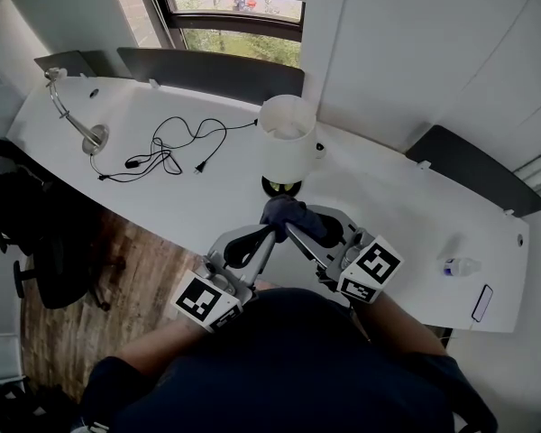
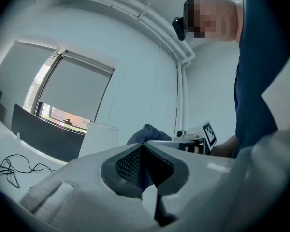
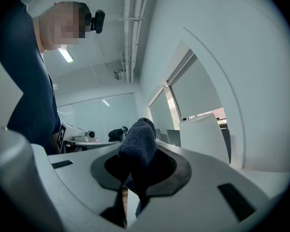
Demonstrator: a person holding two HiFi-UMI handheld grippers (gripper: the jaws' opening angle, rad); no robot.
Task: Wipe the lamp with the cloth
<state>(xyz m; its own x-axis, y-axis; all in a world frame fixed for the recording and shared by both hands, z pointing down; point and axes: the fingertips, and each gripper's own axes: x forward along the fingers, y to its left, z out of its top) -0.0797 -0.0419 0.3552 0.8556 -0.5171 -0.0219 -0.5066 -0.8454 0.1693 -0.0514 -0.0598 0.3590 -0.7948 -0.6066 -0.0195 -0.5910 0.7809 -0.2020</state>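
A lamp with a white cylindrical shade [image 1: 287, 144] stands on the white desk [image 1: 189, 201], its dark base [image 1: 281, 188] just beyond my grippers. My right gripper [image 1: 293, 228] is shut on a dark blue cloth [image 1: 290, 213], which bulges out over the jaws a little short of the lamp base. In the right gripper view the cloth [image 3: 137, 143] fills the jaws, with the shade [image 3: 203, 137] to the right. My left gripper [image 1: 269, 234] is shut, its tips beside the cloth. In the left gripper view the cloth [image 2: 146, 132] shows beyond the closed pads [image 2: 130, 164], and the shade [image 2: 99, 138] stands to the left.
A black power cable [image 1: 167, 147] lies coiled on the desk at the left, near a slim metal desk lamp [image 1: 77, 120]. A water bottle [image 1: 460, 266] and a phone [image 1: 481, 302] lie at the right end. A black chair [image 1: 36, 233] stands over the wooden floor [image 1: 135, 278].
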